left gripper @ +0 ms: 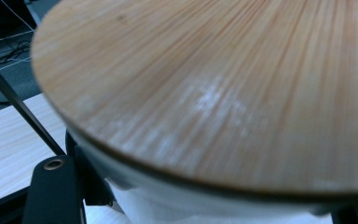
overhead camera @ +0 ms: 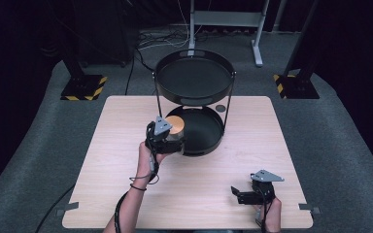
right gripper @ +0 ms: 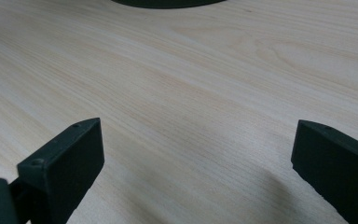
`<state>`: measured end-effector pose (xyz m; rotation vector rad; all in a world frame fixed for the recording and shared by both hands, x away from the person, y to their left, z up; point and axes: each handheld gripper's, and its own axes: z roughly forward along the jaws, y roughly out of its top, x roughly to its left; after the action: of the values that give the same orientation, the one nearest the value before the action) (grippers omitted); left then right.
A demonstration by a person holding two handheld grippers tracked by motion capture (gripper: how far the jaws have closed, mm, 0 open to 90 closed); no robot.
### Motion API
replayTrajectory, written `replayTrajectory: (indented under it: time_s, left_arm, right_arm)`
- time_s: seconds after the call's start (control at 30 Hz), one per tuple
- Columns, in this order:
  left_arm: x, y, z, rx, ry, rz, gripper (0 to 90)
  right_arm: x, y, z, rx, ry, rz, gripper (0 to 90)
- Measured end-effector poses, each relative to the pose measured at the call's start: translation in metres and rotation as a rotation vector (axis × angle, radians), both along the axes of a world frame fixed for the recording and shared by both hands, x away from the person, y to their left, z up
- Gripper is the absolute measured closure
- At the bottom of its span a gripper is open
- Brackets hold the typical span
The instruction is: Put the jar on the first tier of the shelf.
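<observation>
A white jar with a round bamboo lid (overhead camera: 176,124) hangs at the left rim of the lower black tray (overhead camera: 205,151) of a two-tier stand. My left gripper (overhead camera: 168,141) is shut on the jar's white body (left gripper: 168,207), just below the lid (left gripper: 214,93). One of its black fingers (left gripper: 51,186) shows at the left of the jar. The upper tray (overhead camera: 194,77) stands above, bare. My right gripper (overhead camera: 237,194) rests low near the table's front right, pointing left. In its own view the right gripper (right gripper: 196,140) is open, with bare wood between the jaws.
The light wooden table (overhead camera: 126,194) carries the stand at its far middle, held up by thin black rods (overhead camera: 229,104). The lower tray's edge (right gripper: 168,3) shows far ahead of the right gripper. Beyond the table lie grey carpet, cables and metal stand feet.
</observation>
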<state>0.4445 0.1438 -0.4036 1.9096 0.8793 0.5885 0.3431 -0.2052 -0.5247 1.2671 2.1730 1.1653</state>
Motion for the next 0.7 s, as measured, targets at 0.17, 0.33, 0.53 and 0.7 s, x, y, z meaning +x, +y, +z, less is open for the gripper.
replayTrajectory:
  time_s: [0.17,0.33,0.53,0.7]
  left_arm:
    - [0.004,-0.003,0.0,-0.004,0.001,0.0,25.5]
    - [0.01,-0.006,-0.001,-0.001,0.001,0.005,25.5]
    - [0.017,-0.009,0.001,-0.005,-0.006,0.015,25.5]
    - [0.022,-0.014,-0.002,0.001,-0.005,0.016,25.5]
  right_arm:
    - [0.0,0.0,0.0,0.0,0.001,0.001,1.8]
    - [0.0,0.0,0.0,0.0,0.0,0.0,1.8]
    - [0.0,0.0,0.0,0.001,0.0,0.0,1.8]
    - [0.0,0.0,0.0,0.001,0.001,-0.001,1.9]
